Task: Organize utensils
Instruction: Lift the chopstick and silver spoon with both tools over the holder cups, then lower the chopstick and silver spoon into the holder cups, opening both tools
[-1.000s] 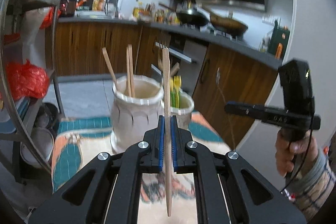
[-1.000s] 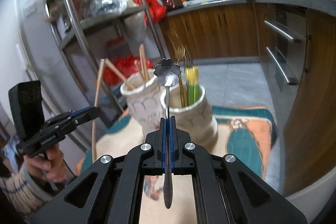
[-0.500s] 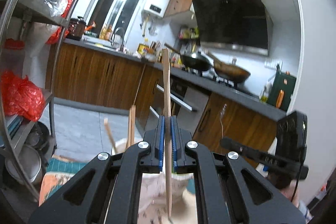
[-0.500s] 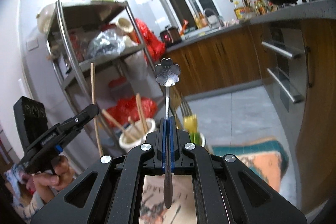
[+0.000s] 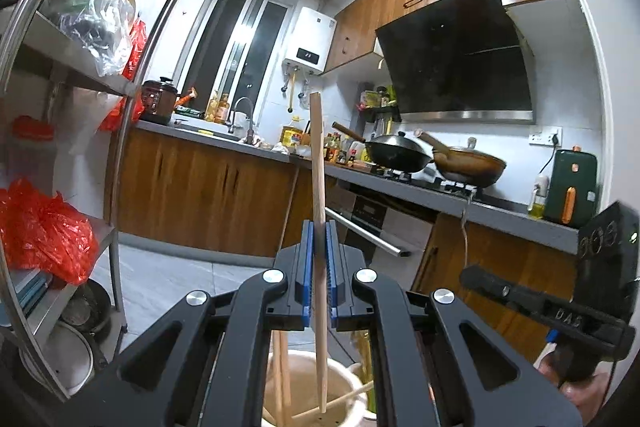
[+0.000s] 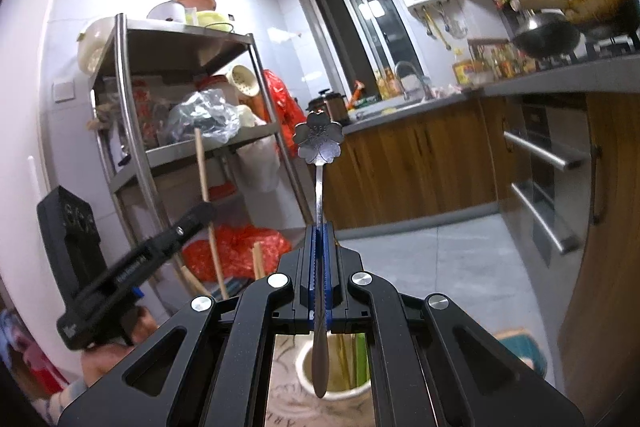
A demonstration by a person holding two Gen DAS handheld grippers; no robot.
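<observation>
My left gripper (image 5: 319, 239) is shut on a wooden chopstick (image 5: 317, 163), held upright. Its lower end hangs inside the mouth of a cream ceramic holder (image 5: 352, 379) that holds other wooden chopsticks. My right gripper (image 6: 320, 239) is shut on a metal spoon with a flower-shaped head (image 6: 319, 141), held upright. Its handle tip hangs just above a second cream holder (image 6: 304, 363) with green and gold utensils inside. The left gripper with its chopstick also shows at the left of the right wrist view (image 6: 200, 215). The right gripper shows at the right of the left wrist view (image 5: 468, 273).
A steel shelf rack (image 6: 124, 131) with bags stands on the left. A kitchen counter (image 5: 448, 195) with two woks and wooden cabinets runs on the right. A patterned cloth (image 6: 288, 411) lies under the holders.
Both grippers rose and moved in over the holders, so the holders dropped to the bottom of each view. The chopstick's lower end now sits inside its holder. Both grips are unchanged.
</observation>
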